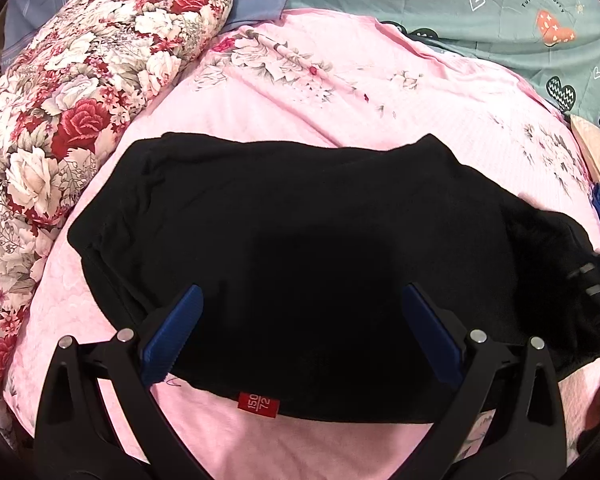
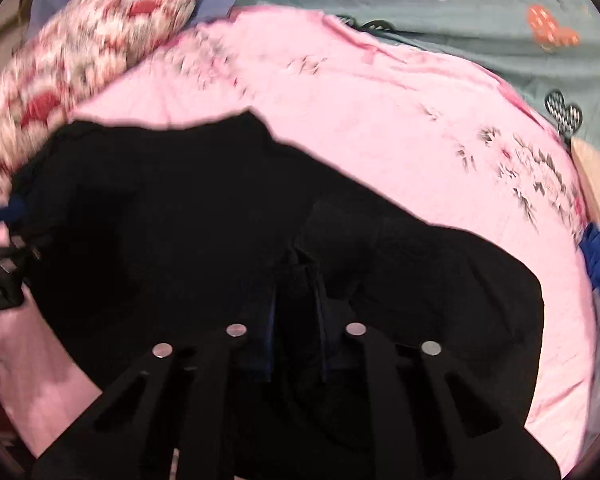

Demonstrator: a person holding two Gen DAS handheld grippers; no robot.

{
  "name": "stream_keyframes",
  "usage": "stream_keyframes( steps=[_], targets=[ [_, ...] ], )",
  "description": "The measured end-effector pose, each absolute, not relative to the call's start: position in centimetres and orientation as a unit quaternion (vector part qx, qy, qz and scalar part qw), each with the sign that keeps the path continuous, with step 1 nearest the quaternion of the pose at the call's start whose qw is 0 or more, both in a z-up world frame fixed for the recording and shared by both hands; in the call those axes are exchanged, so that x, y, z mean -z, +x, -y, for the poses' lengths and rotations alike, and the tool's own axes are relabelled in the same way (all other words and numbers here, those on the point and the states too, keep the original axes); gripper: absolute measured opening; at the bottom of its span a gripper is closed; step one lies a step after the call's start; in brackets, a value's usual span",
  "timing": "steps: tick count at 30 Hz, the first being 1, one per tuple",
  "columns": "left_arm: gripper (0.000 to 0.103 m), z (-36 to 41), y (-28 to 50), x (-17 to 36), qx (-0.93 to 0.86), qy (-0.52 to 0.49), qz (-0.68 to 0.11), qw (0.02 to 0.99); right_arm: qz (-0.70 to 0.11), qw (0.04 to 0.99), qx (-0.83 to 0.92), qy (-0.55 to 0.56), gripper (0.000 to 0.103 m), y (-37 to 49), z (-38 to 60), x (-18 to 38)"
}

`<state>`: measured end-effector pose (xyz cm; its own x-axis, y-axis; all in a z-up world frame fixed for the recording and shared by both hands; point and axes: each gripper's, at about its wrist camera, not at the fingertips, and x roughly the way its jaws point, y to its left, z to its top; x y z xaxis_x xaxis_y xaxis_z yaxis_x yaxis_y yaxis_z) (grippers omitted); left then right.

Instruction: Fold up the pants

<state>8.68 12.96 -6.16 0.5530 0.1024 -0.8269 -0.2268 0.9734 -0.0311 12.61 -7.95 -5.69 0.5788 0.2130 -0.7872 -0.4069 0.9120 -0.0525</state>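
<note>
Left hand-held gripper (image 1: 300, 300) spread over black pants (image 1: 292, 232); right hand-held gripper (image 2: 296, 276) pinching fabric; pants lie crosswise.

Black pants (image 1: 300, 220) and a floral quilt (image 1: 80, 100) lie on the pink-sheeted bed (image 1: 340, 92).

red tag (image 1: 259, 404) on the black pants (image 1: 300, 240) hem, just below the left gripper's jaws, reads "150/72"; far beyond them, the teal quilt (image 1: 500, 8) says "turn off worry".

The whole right wrist view is smeared by motion blur. There, the right gripper (image 2: 296, 280) fingertips are lost against the black pants (image 2: 180, 220). The floral quilt (image 1: 60, 120) is cut off at the left edge.
</note>
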Motion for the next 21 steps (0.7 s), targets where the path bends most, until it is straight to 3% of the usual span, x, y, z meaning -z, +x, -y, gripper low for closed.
stream_keyframes(
  steps=[4, 7, 9, 10, 15, 19, 21],
  targets=[
    [0.101, -13.0, 8.5, 5.9, -0.094, -0.071, -0.460, 0.880, -0.382, 0.872, -0.281, -0.123, 0.015, 10.2, 6.9, 2.0],
    [0.101, -12.9, 8.6, 6.0, -0.094, -0.070, -0.463, 0.879, -0.403, 0.837, -0.329, -0.171, 0.017, 8.9, 4.5, 4.0],
    [0.101, -12.8, 8.9, 6.3, -0.092, -0.070, -0.471, 0.874, -0.414, 0.828, -0.313, -0.211, 0.049, 8.9, 3.5, 6.4],
    [0.101, -12.7, 8.9, 6.2, -0.090, -0.069, -0.473, 0.874, -0.425, 0.826, -0.301, -0.216, 0.054, 9.3, 3.4, 7.6],
    [0.101, -11.5, 9.2, 4.3, -0.074, -0.055, -0.452, 0.887, -0.451, 0.824, -0.337, -0.065, 0.054, 10.8, 7.9, 5.6],
    [0.101, -8.7, 10.5, 2.8, -0.043, -0.040, -0.438, 0.897, -0.405, 0.863, -0.296, 0.054, 0.054, 11.3, 15.9, 2.1],
    [0.101, -6.6, 11.5, 2.3, -0.015, -0.038, -0.433, 0.900, -0.389, 0.894, -0.215, 0.062, 0.044, 11.8, 19.7, 1.8]
  ],
)
